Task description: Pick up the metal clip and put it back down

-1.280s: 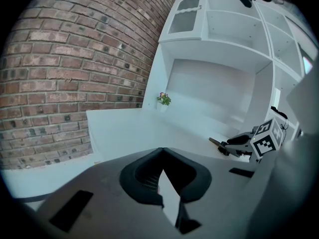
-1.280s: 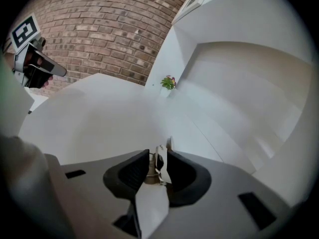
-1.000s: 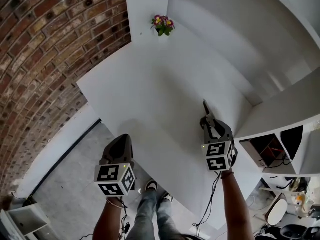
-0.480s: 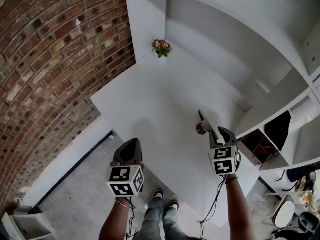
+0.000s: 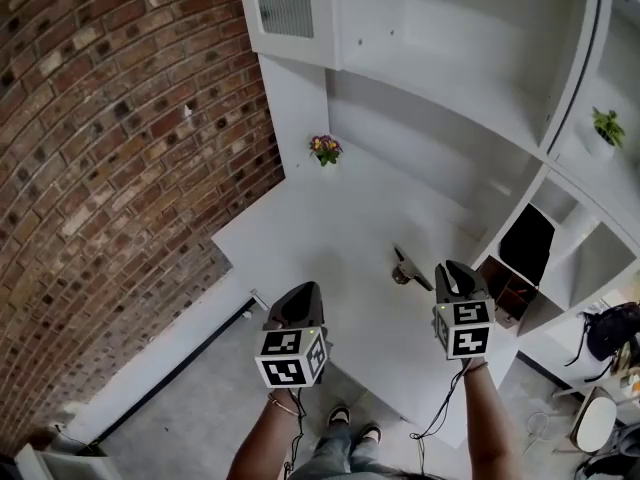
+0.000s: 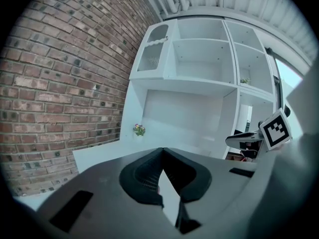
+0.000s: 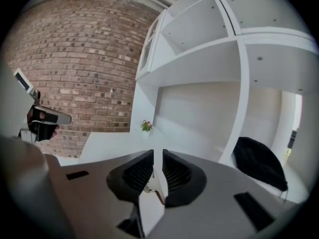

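- The left gripper (image 5: 303,293) hovered at the near edge of the white table (image 5: 320,208), its jaws pressed together and empty.
- The metal clip (image 5: 405,270) lay on the table, just left of the right gripper.
- The right gripper (image 5: 450,268) had its jaws a narrow slit apart, gripping nothing.

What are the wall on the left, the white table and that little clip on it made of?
The wall looks like rough, matt red-brown brick: staggered courses with pale mortar lines. The table is smooth, matt white, probably painted or laminated board; no grain shows. The clip seems dark metal with a greyish sheen, though too small to be sure.
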Action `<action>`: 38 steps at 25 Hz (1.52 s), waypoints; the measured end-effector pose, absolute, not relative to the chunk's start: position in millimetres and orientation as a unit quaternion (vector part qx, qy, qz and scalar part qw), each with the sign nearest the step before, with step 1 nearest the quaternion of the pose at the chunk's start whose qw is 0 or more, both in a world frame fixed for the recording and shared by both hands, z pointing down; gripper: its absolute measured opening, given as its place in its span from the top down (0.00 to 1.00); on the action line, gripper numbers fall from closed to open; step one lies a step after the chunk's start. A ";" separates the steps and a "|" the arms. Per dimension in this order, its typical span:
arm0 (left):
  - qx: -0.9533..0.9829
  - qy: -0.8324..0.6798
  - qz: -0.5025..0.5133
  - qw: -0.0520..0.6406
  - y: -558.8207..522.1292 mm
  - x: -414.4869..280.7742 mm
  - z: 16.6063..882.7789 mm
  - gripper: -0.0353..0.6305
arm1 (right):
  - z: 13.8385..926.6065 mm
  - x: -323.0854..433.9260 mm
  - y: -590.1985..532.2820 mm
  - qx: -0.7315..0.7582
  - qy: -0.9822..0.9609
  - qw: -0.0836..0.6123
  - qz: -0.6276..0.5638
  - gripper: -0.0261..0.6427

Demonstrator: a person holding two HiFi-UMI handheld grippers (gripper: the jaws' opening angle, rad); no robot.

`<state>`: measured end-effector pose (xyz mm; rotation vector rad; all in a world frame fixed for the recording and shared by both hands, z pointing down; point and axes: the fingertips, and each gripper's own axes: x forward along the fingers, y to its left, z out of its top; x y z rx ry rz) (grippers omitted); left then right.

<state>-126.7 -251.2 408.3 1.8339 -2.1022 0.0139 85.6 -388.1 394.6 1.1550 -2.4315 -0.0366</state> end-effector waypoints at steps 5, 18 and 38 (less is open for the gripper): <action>0.672 -0.721 0.003 0.168 -259.9 -103.4 382.5 0.94 | 358.5 111.2 -367.9 0.451 -0.876 0.173 -0.003 0.92; 0.703 -0.703 -0.014 0.107 -273.6 -76.1 341.0 0.94 | 328.3 180.9 -328.5 0.525 -0.847 0.060 0.057 0.96; 0.721 -0.682 -0.022 0.119 -285.3 -37.2 349.4 0.94 | 341.6 244.5 -306.8 0.586 -0.806 0.053 0.064 0.96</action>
